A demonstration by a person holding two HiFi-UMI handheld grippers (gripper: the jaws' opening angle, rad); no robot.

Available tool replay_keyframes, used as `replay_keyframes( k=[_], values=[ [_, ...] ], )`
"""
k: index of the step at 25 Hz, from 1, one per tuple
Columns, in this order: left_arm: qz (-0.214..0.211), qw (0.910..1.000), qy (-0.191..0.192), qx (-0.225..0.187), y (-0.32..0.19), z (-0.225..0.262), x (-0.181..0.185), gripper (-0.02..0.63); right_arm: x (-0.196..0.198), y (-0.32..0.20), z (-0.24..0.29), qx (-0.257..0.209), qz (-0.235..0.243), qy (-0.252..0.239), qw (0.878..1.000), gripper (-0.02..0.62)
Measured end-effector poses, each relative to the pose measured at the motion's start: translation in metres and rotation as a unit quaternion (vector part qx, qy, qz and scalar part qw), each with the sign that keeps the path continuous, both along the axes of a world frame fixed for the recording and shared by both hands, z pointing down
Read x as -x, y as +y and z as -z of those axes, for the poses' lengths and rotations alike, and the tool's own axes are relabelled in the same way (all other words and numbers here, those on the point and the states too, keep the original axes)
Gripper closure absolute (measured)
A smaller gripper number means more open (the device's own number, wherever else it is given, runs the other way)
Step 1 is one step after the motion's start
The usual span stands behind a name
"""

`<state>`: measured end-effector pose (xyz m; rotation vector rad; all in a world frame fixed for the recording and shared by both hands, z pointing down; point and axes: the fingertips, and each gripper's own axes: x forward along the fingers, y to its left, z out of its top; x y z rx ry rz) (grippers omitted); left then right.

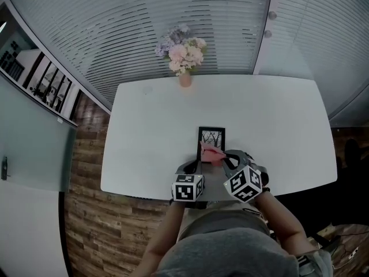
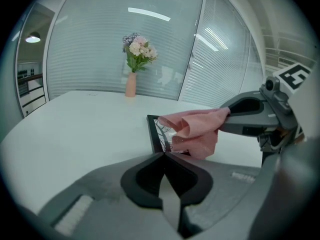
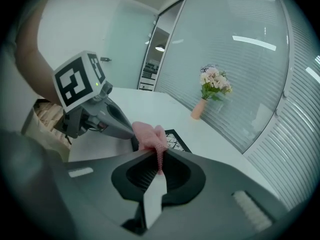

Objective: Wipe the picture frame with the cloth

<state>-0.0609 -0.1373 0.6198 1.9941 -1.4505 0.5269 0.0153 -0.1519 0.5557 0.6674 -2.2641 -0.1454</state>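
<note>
Soft, matt pink cloth (image 2: pixel 195 129) with a fine nubbly weave. Smooth black picture frame (image 2: pixel 152 134). Smooth white counter (image 1: pixel 155 126), faintly sheened. Matt grey plastic on left hand-held gripper (image 2: pixel 164 154) and right hand-held gripper (image 3: pixel 157 156). Grainy wood floor (image 1: pixel 86 224) at 9 o'clock.

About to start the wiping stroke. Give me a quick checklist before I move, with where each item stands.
1. Grip: ok, the right tongs are shut on the pink cloth.
2. Cloth placement: ok, it hangs over the near end of the picture frame.
3. Left tongs steadying the frame: cannot tell; jaws are shut, with the tips at its near corner.
4. Frame lying on the table: ok.
5. Flower vase out of the stroke's way: ok, it stands at the far edge.
</note>
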Motion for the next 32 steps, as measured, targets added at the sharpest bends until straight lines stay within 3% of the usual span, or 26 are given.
replay_keyframes(
  k=[17,32],
  values=[
    [-0.001,1.0,-0.004,-0.002,0.0,0.001,-0.001,0.604,-0.012,-0.013,-0.046,-0.003,0.004,0.088,0.996,0.578],
    [-0.004,1.0,-0.001,0.001,0.001,0.001,-0.001,0.604,-0.011,-0.047,-0.056,0.0,-0.016,0.097,0.995,0.578]
  ],
)
